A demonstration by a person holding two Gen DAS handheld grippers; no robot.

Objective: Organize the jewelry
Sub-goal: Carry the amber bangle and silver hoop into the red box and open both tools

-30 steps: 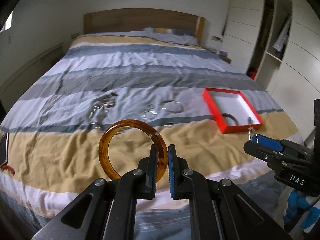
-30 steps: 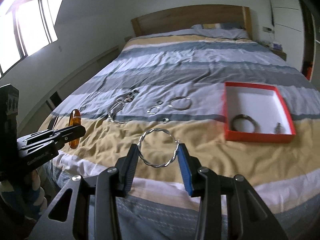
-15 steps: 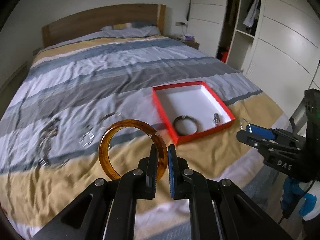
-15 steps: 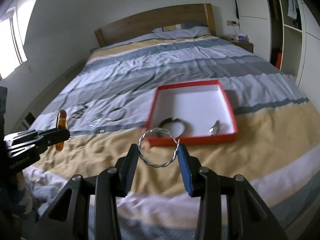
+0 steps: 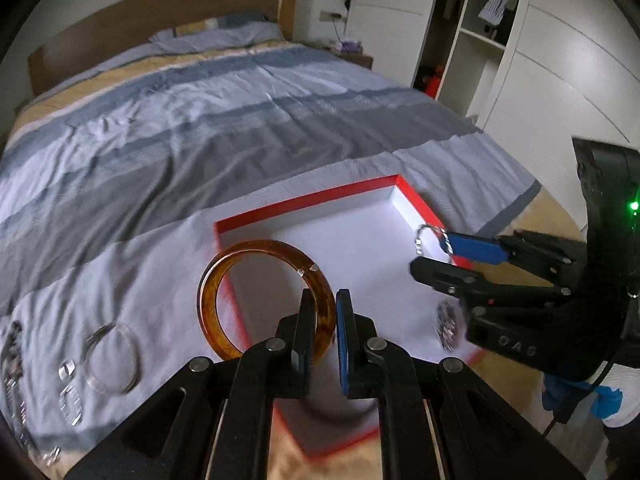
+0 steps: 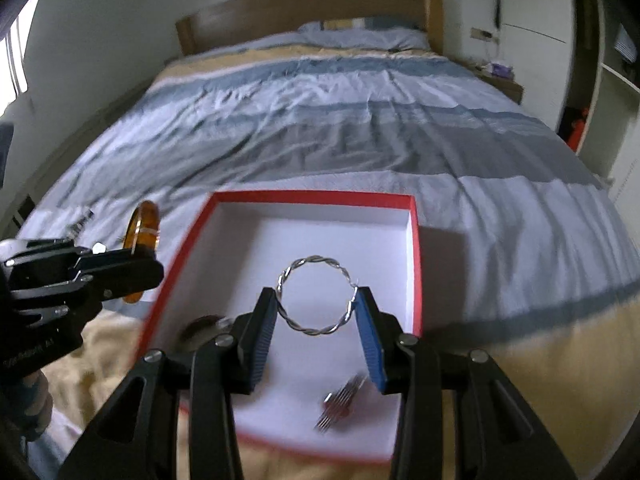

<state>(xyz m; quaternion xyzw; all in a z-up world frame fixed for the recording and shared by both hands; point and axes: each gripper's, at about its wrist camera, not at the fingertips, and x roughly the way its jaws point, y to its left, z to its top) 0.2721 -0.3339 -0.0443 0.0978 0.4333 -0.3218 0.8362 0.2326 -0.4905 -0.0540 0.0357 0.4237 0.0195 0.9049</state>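
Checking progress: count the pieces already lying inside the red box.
2: a dark bangle at the red box's near-left corner, partly behind the right gripper, and a blurred silver piece near its front edge. More may be hidden.

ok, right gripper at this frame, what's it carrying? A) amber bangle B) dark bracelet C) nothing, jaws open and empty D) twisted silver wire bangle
D. The right gripper holds the twisted silver wire bangle between its fingers over the red box; the amber bangle is pinched in the left gripper.
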